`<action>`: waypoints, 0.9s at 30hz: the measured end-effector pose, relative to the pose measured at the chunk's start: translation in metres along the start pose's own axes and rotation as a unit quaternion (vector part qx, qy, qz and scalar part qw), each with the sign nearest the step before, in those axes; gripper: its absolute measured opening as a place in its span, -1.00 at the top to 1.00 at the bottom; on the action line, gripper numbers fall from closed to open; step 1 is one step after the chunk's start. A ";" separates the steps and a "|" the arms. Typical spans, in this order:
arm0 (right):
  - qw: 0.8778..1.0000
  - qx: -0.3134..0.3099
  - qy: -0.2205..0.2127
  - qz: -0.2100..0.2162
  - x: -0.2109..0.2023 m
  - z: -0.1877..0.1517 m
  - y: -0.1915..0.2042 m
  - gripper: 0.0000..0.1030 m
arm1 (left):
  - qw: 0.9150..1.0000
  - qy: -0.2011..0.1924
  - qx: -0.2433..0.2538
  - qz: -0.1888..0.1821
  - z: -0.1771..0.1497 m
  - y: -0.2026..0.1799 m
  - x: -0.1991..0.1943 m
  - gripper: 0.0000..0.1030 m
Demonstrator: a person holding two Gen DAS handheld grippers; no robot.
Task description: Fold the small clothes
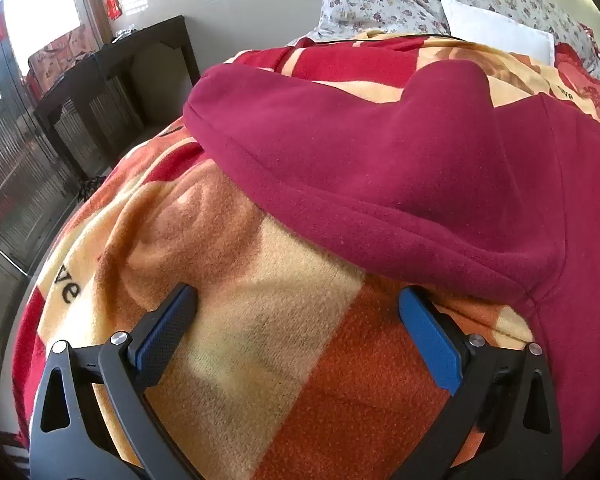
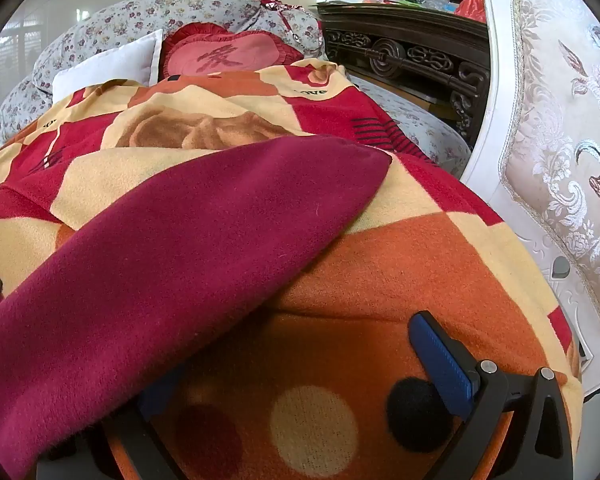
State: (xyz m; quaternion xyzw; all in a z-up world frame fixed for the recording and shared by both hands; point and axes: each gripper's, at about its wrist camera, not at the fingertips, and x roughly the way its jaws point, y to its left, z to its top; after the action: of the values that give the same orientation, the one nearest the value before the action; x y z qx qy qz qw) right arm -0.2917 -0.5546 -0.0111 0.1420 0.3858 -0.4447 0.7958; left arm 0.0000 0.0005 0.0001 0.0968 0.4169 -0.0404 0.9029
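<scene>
A dark red fleece garment (image 1: 380,168) lies spread on a red, orange and cream blanket (image 1: 268,340). My left gripper (image 1: 298,300) is open and empty, low over the blanket just in front of the garment's near hem; its right fingertip is at the hem's edge. In the right wrist view a part of the same garment (image 2: 180,240) runs from the lower left up to the middle. My right gripper (image 2: 296,352) is open over the blanket (image 2: 400,264). The garment drapes over its left finger and hides it; the right finger (image 2: 440,356) is bare.
Dark wooden furniture (image 1: 112,92) stands off the bed's left edge. Floral bedding (image 2: 140,20), a white pillow (image 2: 108,64) and a red heart cushion (image 2: 228,56) lie at the far end. A white embroidered chair back (image 2: 560,140) and carved dark wood (image 2: 412,52) are on the right.
</scene>
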 end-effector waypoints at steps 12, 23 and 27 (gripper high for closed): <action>1.000 -0.001 0.000 -0.001 0.000 0.000 0.001 -1.00 | 0.999 0.042 0.007 -0.027 -0.009 -0.010 -0.035 -0.98; 0.999 0.011 0.035 0.014 0.000 0.003 0.000 -1.00 | 0.998 0.013 0.004 -0.063 -0.022 -0.026 -0.109 -0.98; 0.994 -0.059 0.076 0.048 -0.022 -0.003 0.006 -0.99 | 0.997 0.000 0.015 -0.072 -0.024 -0.033 -0.128 -0.98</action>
State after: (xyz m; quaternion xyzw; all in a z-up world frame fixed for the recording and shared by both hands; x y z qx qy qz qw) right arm -0.2949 -0.5362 0.0027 0.1468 0.4634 -0.3702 0.7916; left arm -0.1060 -0.0280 0.0775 0.0805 0.4217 -0.1116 0.8962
